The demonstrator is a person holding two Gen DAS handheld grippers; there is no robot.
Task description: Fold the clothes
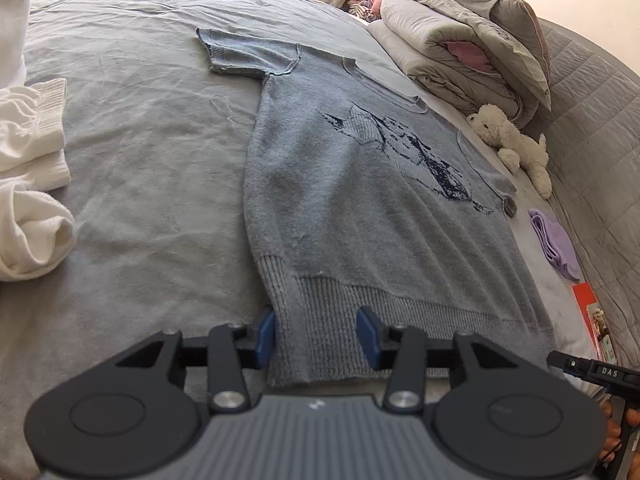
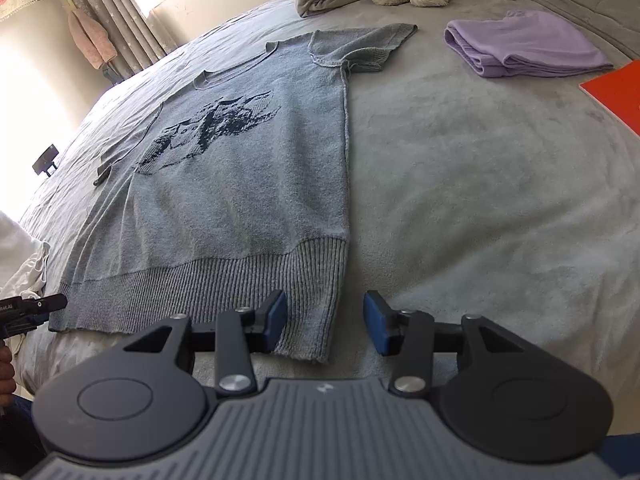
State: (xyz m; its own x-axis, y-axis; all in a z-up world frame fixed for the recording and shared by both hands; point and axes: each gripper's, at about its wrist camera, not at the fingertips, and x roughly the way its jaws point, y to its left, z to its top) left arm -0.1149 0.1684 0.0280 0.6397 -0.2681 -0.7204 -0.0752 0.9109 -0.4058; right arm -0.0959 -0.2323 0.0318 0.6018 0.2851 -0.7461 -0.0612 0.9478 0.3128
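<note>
Sweater [image 1: 360,208], grey-blue knit with short sleeves and a dark pattern on the chest, lies flat on the bed [image 1: 132,184], face up. Its long axis runs from the ribbed hem at the bed's near edge away to the collar, which points toward the far side. One sleeve [image 1: 240,54] spreads out flat to the left; the other sleeve [image 2: 360,50] lies out on the opposite side.

Left gripper [image 1: 316,338] sits over the hem's left corner with its jaws parted; the ribbed band lies between the blue pads [image 1: 266,338], though whether the left pad touches the knit is hard to judge from this angle. Right gripper [image 2: 326,322] is over the hem's right corner, jaws likewise apart, the corner of the band between them and the right pad clear of the cloth.

Left of the sweater the cover is open as far as a heap of white clothes [image 1: 32,176] at the bed's left edge. Right of it lies a wide bare stretch, with a folded lilac garment [image 2: 528,42] and an orange booklet [image 2: 616,92] toward the right edge. At the far end are a white plush toy [image 1: 512,140] and rolled grey bedding [image 1: 460,48], near the collar end.
</note>
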